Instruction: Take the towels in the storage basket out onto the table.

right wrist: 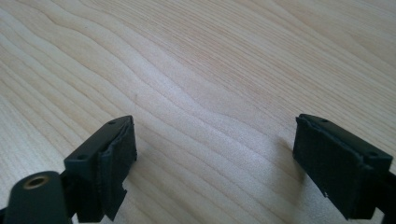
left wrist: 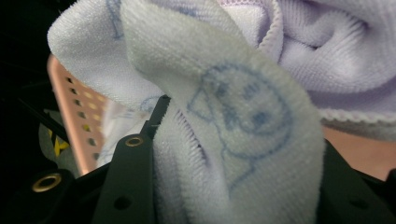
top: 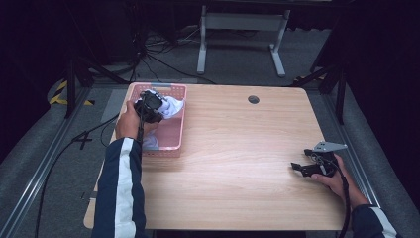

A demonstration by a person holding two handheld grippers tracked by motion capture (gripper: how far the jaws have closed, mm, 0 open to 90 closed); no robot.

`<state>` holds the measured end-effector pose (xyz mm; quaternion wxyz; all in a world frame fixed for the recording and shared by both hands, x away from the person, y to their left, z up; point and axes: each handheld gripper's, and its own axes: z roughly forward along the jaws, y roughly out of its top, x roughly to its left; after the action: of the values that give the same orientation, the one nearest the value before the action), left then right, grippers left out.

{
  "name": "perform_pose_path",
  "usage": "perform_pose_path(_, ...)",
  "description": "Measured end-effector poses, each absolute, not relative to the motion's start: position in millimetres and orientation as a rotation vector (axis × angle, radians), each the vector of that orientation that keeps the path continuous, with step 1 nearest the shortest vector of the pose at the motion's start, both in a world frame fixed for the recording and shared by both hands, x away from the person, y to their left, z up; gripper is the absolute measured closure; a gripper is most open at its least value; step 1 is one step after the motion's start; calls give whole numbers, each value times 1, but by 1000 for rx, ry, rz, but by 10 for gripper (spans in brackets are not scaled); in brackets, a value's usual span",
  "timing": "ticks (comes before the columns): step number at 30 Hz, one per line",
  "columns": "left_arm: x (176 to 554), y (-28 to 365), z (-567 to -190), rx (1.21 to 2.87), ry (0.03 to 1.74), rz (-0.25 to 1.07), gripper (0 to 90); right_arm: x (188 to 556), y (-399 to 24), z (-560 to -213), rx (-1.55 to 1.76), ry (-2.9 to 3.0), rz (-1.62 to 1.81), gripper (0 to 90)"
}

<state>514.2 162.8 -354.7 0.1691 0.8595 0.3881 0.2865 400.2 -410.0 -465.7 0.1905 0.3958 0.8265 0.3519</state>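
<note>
While the pink basket [top: 174,141] sits at the far left edge of the tabletop [top: 233,163], the wide wooden middle lies bare. Over the basket, the left gripper [top: 154,105] has its jaws squeezed on a soft white cloth [left wrist: 243,140]. Near the right edge, the right gripper [right wrist: 212,163] rests with jaws wide apart, holding nothing.

Cloth [top: 171,106] in basket [top: 171,144], table's [top: 237,163] left
</note>
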Motion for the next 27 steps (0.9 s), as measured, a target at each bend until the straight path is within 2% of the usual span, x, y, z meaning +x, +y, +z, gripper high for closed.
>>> perform_pose_path(12, 496, 161, -299, 2333, 1030, 944, 590, 400, -410, -466, 1114, 2322, 988, 130)
perform_pose_path(16, 489, 148, -276, 2322, 964, 1000, 591, 400, -410, -466, 1115, 2320, 987, 130)
perform_pose_path(27, 479, 111, -245, 2350, 813, 1026, 592, 399, -410, -466, 1118, 2319, 986, 130)
